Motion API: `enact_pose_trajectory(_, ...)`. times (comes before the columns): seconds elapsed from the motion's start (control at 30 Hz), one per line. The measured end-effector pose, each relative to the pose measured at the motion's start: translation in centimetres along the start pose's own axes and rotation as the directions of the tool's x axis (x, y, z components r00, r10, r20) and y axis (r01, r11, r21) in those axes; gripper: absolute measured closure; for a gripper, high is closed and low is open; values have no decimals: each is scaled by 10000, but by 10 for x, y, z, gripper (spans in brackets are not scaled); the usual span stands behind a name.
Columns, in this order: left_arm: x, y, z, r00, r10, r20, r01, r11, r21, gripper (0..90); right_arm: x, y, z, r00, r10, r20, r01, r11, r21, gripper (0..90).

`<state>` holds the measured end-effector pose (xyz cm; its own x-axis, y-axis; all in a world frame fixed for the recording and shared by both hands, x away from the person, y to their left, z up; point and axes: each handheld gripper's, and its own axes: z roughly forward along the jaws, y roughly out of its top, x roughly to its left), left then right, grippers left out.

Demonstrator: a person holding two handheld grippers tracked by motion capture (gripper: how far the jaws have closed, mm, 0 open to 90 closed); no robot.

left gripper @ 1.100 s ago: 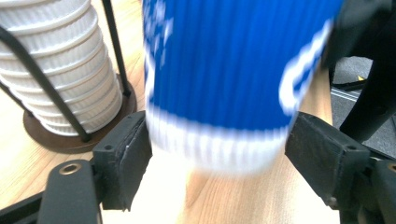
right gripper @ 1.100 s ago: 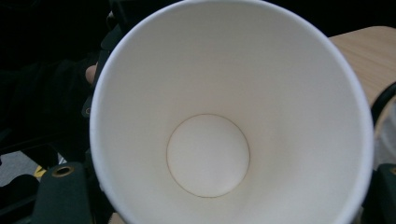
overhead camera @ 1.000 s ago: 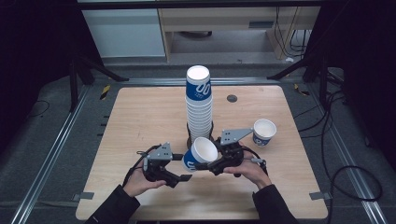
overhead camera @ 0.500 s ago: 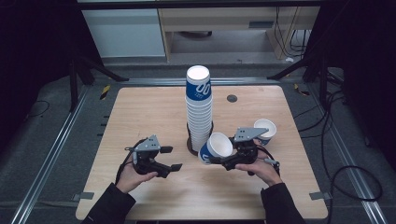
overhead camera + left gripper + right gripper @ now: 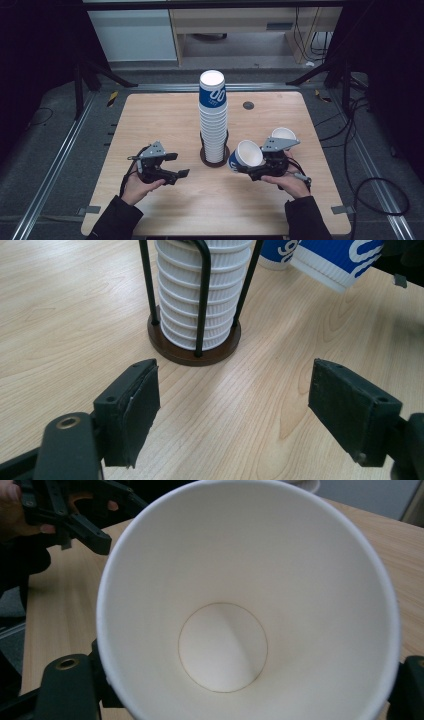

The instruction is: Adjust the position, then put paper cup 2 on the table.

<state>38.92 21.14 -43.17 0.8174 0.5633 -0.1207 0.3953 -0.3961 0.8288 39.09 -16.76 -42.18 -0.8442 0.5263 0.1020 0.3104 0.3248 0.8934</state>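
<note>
White inside, blue with white lettering outside: held cup. Beside it, ribbed white stack, dark brown base.

Quick count of what's on the light wooden table: one tall stack of white ribbed paper cups topped by a blue-and-white cup, sitting in one round dark holder with black wire uprights. I can't count the cups in the stack, the ribs blur together. Then two loose blue-and-white paper cups: one tilted near right of the stack, one upright farther right. Two black handheld grippers, left and right.
</note>
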Motion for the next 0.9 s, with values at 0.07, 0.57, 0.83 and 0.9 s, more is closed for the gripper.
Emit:
enact_pose_trajectory(0.07,2,-1,-1,10000,-74,-43,74,10000,4,201,0,-1,-4,9997,32,234,-33,10000,42,214)
enact_pose_trajectory(0.57,17,-3,-10,9941,-692,-840,678,9975,-194,189,-7,-16,-19,9882,340,1496,-476,9949,884,214)
enact_pose_trajectory(0.83,22,-2,-18,9888,-832,-1242,798,9963,-323,185,-10,-24,-25,9746,303,2220,-662,9855,1561,214)
enact_pose_trajectory(0.9,22,-2,-20,9884,-833,-1273,795,9962,-347,183,-11,-25,-27,9683,365,2471,-804,9821,1701,214)
